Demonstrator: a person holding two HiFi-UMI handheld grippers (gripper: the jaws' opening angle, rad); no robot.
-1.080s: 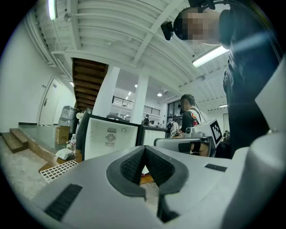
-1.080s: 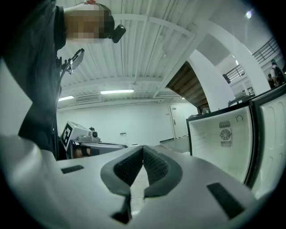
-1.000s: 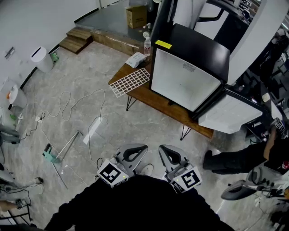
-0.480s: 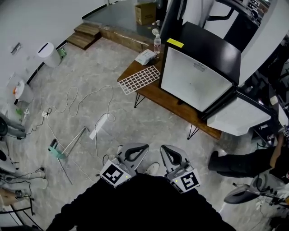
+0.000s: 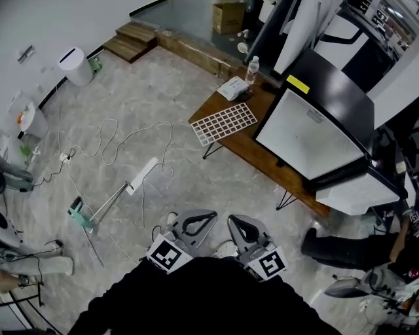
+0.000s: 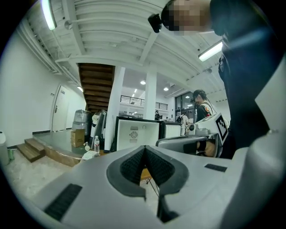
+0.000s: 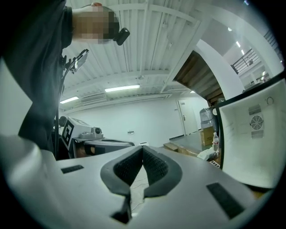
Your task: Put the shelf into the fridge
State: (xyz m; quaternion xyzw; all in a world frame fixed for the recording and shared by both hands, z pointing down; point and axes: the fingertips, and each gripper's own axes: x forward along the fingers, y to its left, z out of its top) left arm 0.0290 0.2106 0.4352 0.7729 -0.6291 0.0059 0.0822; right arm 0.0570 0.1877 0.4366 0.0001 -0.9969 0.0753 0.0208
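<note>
Far left on the marble floor there's a white bin (image 5: 73, 65) against the wall, with some wooden steps (image 5: 134, 31) a bit further along. Loose cables (image 5: 111, 141) snake across the floor down to a long-handled tool with a teal head (image 5: 78, 216) lying flat. Bottom middle, the left gripper (image 5: 200, 219) is held out in front of the person's dark top, well short of the table. Its jaws are clamped together with nothing in them, and the view from that gripper shows the pads meeting at the tip. The right gripper (image 5: 243, 229) is just beside it and looks the same, jaws pressed together on nothing, pointing roughly level toward the furniture. The shelf (image 5: 224, 123), a white wire grid, is lying flat on the left end of the low wooden table (image 5: 262, 154), and its corner hangs over the edge. It's just to the left of the fridge and nowhere near either gripper. Behind it on the table are a white packet (image 5: 232, 87) and a water bottle (image 5: 249, 69) standing upright, with a cardboard box (image 5: 228, 16) on the floor past them. The fridge (image 5: 314, 131) sits on the right part of the table, black on top with a big white face. A white panel (image 5: 357, 193) sticks out at its lower right, and I can't tell if that's the door. Far right, another person's dark trouser leg (image 5: 340, 248) is down near the floor.
</note>
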